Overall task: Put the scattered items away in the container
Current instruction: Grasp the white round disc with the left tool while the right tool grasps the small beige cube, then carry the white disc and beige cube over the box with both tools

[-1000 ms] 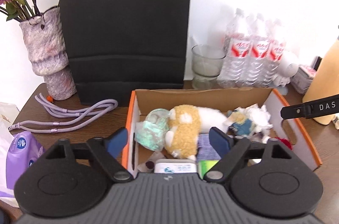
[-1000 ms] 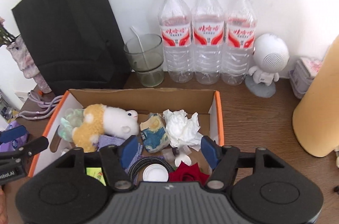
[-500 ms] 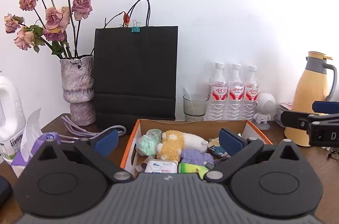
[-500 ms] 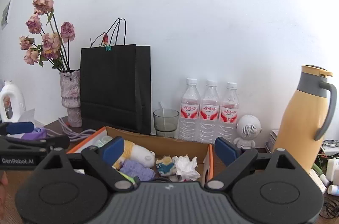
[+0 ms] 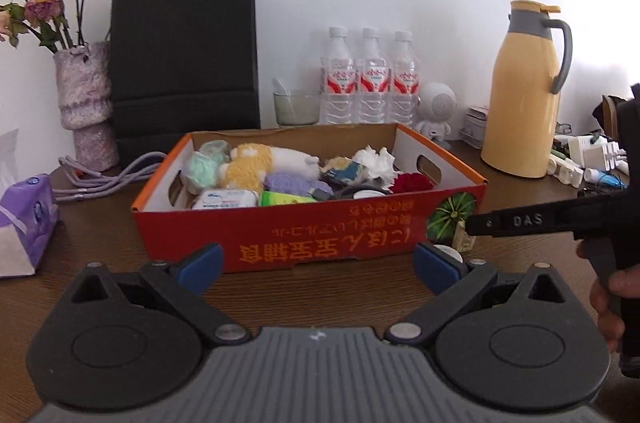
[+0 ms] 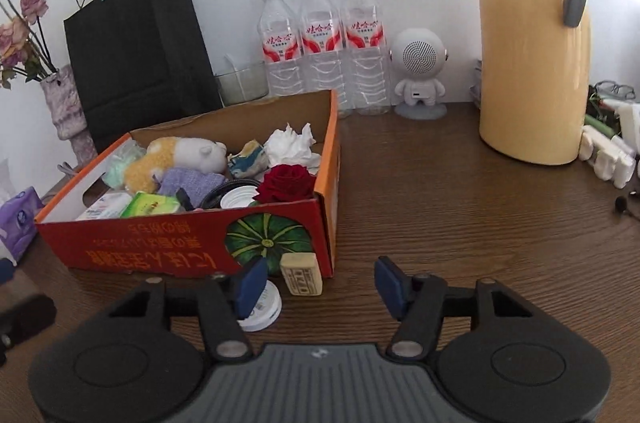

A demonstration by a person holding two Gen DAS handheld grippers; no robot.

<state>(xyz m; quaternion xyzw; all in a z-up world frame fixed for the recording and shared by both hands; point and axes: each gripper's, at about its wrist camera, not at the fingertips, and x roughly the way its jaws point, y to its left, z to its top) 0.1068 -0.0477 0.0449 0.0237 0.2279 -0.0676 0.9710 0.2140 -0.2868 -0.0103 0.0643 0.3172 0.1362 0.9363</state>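
Observation:
An orange cardboard box (image 5: 312,239) (image 6: 192,251) stands on the brown table. It holds a plush toy (image 5: 256,165) (image 6: 180,155), crumpled tissue (image 6: 292,143), a red rose (image 6: 288,181), a purple cloth (image 6: 188,181), packets and more. In front of the box's right corner lie a cream block (image 6: 301,275) and a white round lid (image 6: 260,307). My left gripper (image 5: 316,267) is open and empty, just in front of the box. My right gripper (image 6: 320,285) is open and empty, just right of the block and lid; it shows in the left wrist view (image 5: 520,221).
Behind the box stand a black paper bag (image 5: 184,63), a vase of dried roses (image 5: 84,103), a glass (image 5: 296,107), three water bottles (image 6: 320,39), a small white robot speaker (image 6: 418,75) and a yellow jug (image 6: 532,43). A purple tissue pack (image 5: 24,219) and a lilac cord (image 5: 112,175) lie left.
Both grippers have pulled back and dropped from over the box to table level in front of it. The box's front wall, the block and the lid have come into view.

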